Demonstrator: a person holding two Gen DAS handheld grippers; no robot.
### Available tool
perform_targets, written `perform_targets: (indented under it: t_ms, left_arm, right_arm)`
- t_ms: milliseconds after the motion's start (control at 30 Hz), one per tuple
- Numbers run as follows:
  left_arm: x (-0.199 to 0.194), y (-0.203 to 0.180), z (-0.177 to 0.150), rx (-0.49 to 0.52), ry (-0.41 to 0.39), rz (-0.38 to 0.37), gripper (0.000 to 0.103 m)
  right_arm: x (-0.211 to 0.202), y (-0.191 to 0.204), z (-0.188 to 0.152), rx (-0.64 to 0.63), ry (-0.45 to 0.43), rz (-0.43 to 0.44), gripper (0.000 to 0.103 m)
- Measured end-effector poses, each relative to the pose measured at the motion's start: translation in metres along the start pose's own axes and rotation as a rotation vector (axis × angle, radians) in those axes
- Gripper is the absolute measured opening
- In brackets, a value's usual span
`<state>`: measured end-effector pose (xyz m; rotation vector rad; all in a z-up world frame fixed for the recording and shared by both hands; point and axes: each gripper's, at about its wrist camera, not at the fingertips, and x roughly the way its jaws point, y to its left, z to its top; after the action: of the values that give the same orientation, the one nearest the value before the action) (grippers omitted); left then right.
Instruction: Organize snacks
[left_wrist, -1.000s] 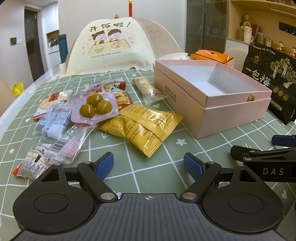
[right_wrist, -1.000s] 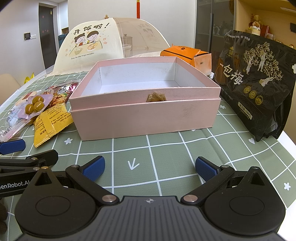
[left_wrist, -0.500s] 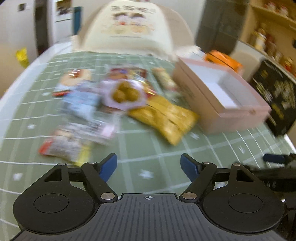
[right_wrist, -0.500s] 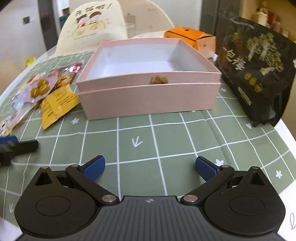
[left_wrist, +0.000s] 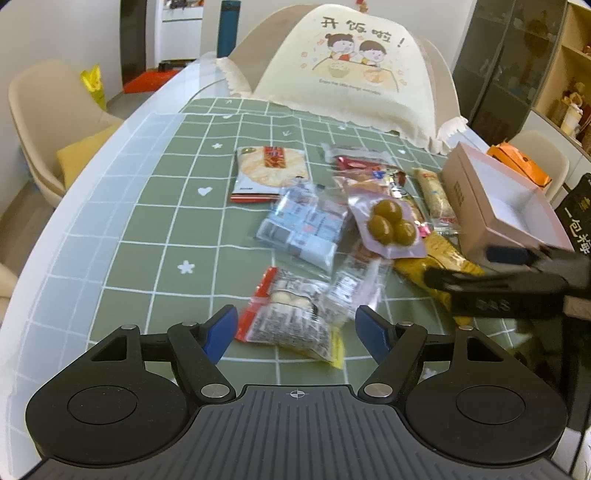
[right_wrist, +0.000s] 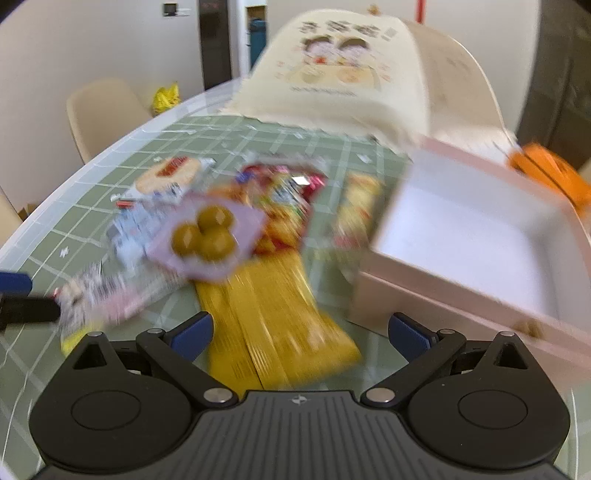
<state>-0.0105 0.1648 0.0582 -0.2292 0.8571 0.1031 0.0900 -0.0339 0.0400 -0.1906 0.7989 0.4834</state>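
Note:
Several snack packets lie in a heap on the green checked cloth. My left gripper (left_wrist: 295, 332) hovers low over a clear packet with a red edge (left_wrist: 288, 321); its jaws are closing, the packet shows between the pads, and they do not press on it. Beyond lie a blue-white packet (left_wrist: 303, 229), a rice cracker pack (left_wrist: 271, 171) and a purple pack of green plums (left_wrist: 388, 225). My right gripper (right_wrist: 301, 332) stands open over a yellow packet (right_wrist: 273, 314), beside the empty pink box (right_wrist: 424, 306). That view is blurred.
A cream food cover (left_wrist: 351, 74) stands at the back of the table. A black bag (left_wrist: 580, 218) and an orange box (left_wrist: 521, 166) sit past the pink box (left_wrist: 458, 192). The table's curved edge and beige chairs (left_wrist: 48, 122) are on the left.
Both grippers have swung left, from in front of the pink box toward the snack heap. The left jaws stand narrower than before. The right view now faces the yellow packet.

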Motion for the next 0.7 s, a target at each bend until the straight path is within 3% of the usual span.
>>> perform_targets:
  t_ms: [33,133,233,400,500,533,567,700]
  left_arm:
    - [0.002,0.001,0.003,0.004,0.006,-0.010,0.075]
    - [0.007,-0.005,0.007,0.035,0.013,-0.050,0.073]
    - [0.018,-0.017,0.012,0.075,0.018,-0.089,0.073]
    - [0.055,-0.037,0.028,0.141,0.002,-0.080,0.071]
    - [0.075,-0.051,0.033,0.190,0.009,-0.096,0.056]
    - [0.075,-0.055,0.032,0.202,0.003,-0.115,0.042]
    - [0.074,-0.060,0.030,0.210,0.005,-0.136,0.036]
    - [0.058,-0.081,0.013,0.272,0.041,-0.192,0.030]
  right_arm:
    - [0.008,0.006,0.006,-0.015,0.008,0.009,0.100]
    - [0.023,0.017,0.018,-0.029,0.100,0.079,0.074]
    - [0.009,0.021,0.011,-0.050,0.126,0.107,0.064]
    - [-0.033,-0.009,-0.023,0.062,0.185,0.123,0.063]
    - [-0.052,-0.026,-0.042,0.113,0.207,0.069,0.063]
    - [-0.058,-0.032,-0.048,0.126,0.210,0.051,0.063]
    - [-0.064,-0.038,-0.053,0.142,0.211,0.034,0.064]
    - [-0.076,-0.057,-0.069,0.206,0.196,-0.030,0.078]
